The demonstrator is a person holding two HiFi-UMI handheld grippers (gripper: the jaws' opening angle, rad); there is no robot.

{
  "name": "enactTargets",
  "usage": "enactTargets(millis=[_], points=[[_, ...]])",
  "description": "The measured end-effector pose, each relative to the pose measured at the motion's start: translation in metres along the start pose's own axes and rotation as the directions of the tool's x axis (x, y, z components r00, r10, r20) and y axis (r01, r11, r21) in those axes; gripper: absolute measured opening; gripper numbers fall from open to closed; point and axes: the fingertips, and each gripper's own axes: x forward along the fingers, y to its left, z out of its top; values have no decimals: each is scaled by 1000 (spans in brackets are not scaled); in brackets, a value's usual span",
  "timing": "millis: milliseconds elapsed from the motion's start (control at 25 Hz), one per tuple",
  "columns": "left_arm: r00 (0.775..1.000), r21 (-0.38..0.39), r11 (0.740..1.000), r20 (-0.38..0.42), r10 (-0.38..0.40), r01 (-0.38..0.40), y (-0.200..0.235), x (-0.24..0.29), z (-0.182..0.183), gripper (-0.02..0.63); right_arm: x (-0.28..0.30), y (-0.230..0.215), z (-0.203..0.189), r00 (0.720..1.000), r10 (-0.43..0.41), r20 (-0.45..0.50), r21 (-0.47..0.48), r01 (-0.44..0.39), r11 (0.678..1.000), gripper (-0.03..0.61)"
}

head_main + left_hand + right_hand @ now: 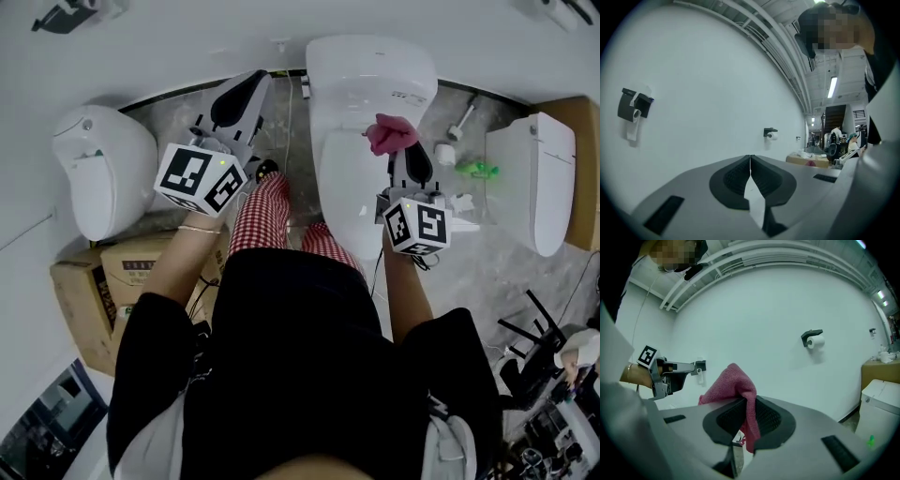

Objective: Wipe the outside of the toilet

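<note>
Below, white toilet on grey floor

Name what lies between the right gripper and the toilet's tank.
A pink cloth, clamped in the right gripper, hangs over the toilet; the head view shows it.

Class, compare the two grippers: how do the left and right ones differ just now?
The left gripper is shut on nothing; the right gripper is shut on a pink cloth. The left is held beside the toilet; the right is above it. Both have their jaws closed.
</note>
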Motion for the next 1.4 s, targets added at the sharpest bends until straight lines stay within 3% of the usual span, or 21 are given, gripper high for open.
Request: enactTargets(millis=[200,400,560,840,1040,1400], points=[[992,7,992,-17,-122,122,33,37,-11,11,31,19,-19,998,-63,-2,8,63,998,61],[952,-28,954,-65,-300,299,77,78,-33,11,75,46,-62,974,-224,-32,63,225,972,60],[931,-21,936,-97,-351,350,119,87,-58,11,113,75,-103,967,-240,-84,68,246,967,60],[937,-124,943,-127,-324,309,164,96,-139,11,157,88,-185,948,-292,-126,189,312,931,60],[942,-166,949,-162,-294,268,170,94,-197,11,184,68,-238,931,-322,-170,192,352,916,60],[945,-183,956,-192,-264,230,187,85,-240,11,217,59,-271,918,-352,-182,227,387,894,60]])
